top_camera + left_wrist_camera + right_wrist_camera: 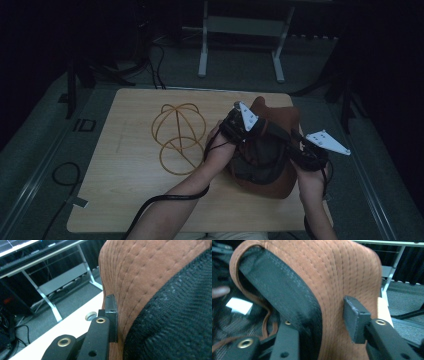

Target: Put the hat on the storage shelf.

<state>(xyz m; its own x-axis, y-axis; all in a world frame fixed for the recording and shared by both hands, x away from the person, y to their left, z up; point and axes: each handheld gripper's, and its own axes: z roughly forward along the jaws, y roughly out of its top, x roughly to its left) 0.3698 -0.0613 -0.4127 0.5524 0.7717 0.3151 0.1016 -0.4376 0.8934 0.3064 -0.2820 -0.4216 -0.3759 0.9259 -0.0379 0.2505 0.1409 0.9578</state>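
Observation:
A brown stitched hat [270,187] with black mesh lining is held brim-up over the right part of the wooden table [125,200]. My left gripper [267,131] is shut on the hat's far-left brim; in the left gripper view one black jaw presses the outside of the brown brim [150,272], and the other is hidden inside. My right gripper [296,150] clamps the right brim; in the right gripper view its jaws straddle the brim [337,277], one on the black lining [284,295], one on the brown outside. A gold wire hat stand [179,137] lies on the table to the left.
A person's forearms come in from the bottom edge. A black cable [160,200] trails from the left gripper across the table's front. White metal frame legs [202,55] stand beyond the far edge. A cable loop [65,175] lies on the floor at left.

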